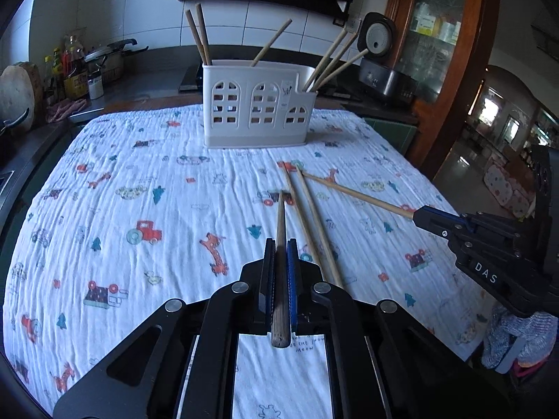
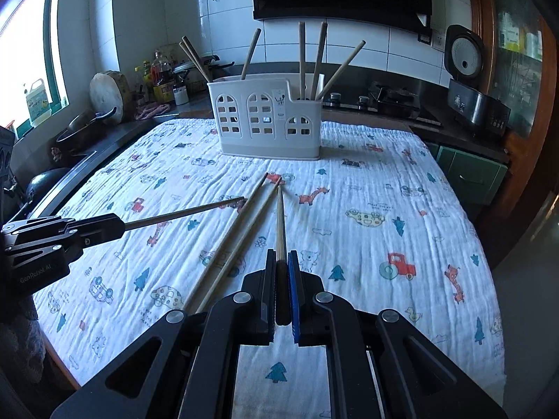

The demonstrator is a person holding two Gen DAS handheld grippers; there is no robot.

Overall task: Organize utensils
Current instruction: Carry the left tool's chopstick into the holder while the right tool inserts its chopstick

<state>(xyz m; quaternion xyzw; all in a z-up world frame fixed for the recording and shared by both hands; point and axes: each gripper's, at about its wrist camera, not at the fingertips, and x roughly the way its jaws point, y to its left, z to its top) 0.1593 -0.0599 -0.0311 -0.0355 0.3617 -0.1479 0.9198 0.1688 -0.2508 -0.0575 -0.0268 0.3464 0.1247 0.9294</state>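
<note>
A white utensil holder (image 1: pixel 256 108) (image 2: pixel 267 120) stands at the far middle of the table and holds several wooden chopsticks. My left gripper (image 1: pixel 280 244) is shut on a dark chopstick (image 1: pixel 280 230) that points forward; it shows in the right wrist view (image 2: pixel 181 213) too. My right gripper (image 2: pixel 281 255) is shut on a light chopstick (image 2: pixel 280 223), seen from the left wrist view (image 1: pixel 356 193) with its tip low by the cloth. Two loose chopsticks (image 1: pixel 311 223) (image 2: pixel 237 230) lie on the cloth between the grippers.
A white cloth with cartoon prints (image 1: pixel 139 192) covers the table. A kitchen counter with bottles (image 1: pixel 71 70), a pot (image 1: pixel 108 57) and a cutting board (image 1: pixel 17 94) runs along the left and back. A rice cooker (image 2: pixel 471 80) stands at the back right.
</note>
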